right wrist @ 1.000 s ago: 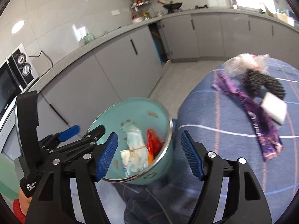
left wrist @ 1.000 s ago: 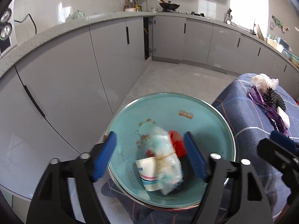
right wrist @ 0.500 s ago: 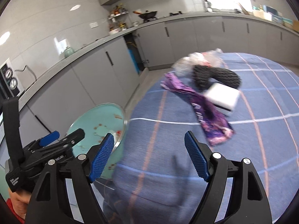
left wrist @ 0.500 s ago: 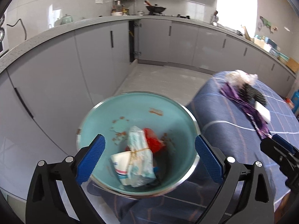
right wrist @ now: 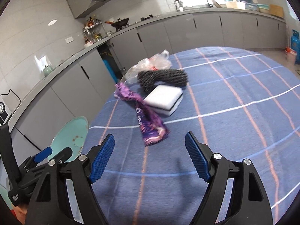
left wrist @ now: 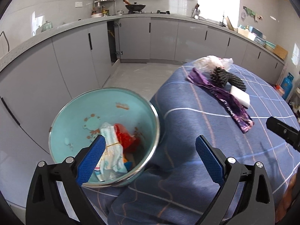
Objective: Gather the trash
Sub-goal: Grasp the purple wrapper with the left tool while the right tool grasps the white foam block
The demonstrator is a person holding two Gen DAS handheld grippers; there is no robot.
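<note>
- The right tongs [right wrist: 150, 157] stand open and empty above the blue checked cloth of the bench [right wrist: 234, 97]; their jaws have just been opening, with nothing between them.
- The purple wrapper [right wrist: 145, 116] lies just ahead of them, its near end slightly left of their midline. Its long axis runs away and leftward, toward the white sponge [right wrist: 165, 99], which touches it, the dark brush [right wrist: 163, 78] and the clear plastic bag [right wrist: 150, 63].
- The left tongs [left wrist: 150, 157] are open too, having just widened, and empty, near the teal bowl [left wrist: 75, 116] holding collected trash [left wrist: 112, 150] at the bench's edge.
- The right hand is clearly nearer the wrapper; gripping across its narrow width looks best.
</note>
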